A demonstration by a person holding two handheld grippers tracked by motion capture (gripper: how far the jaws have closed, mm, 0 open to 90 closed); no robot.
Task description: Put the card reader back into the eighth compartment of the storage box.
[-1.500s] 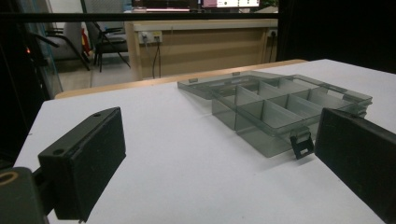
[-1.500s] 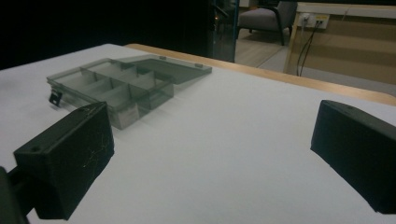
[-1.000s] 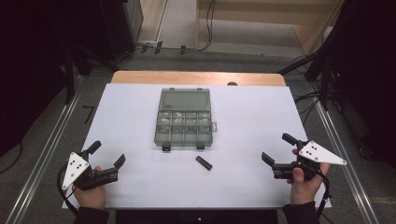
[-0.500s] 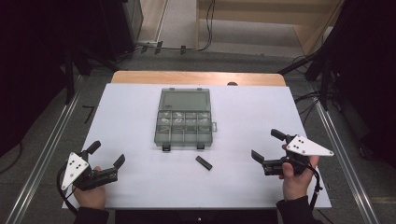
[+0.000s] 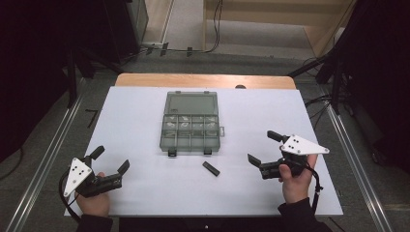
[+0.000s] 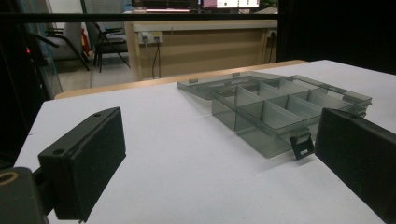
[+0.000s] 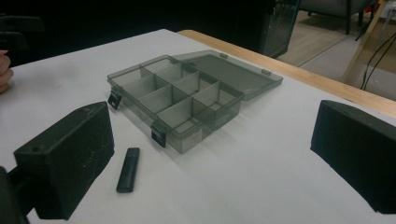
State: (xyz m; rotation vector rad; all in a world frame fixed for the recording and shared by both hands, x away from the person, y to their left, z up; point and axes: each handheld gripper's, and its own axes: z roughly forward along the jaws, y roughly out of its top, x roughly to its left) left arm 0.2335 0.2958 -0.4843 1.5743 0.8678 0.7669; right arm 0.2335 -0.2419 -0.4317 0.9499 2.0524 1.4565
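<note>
Left hand (image 5: pixel 93 202): low at the near left corner, wrapped round its tool; dark sleeve at the wrist
Left black two-jaw gripper with the grey three-cornered plate (image 5: pixel 110 164): jaws spread wide, nothing between them; pointing forward and a little inward
Right hand (image 5: pixel 295 180): near the right edge, knuckles up; dark cuff below
Right black two-jaw gripper with its own grey plate (image 5: pixel 263 147): jaws wide apart and empty; aimed inward toward the middle
</note>
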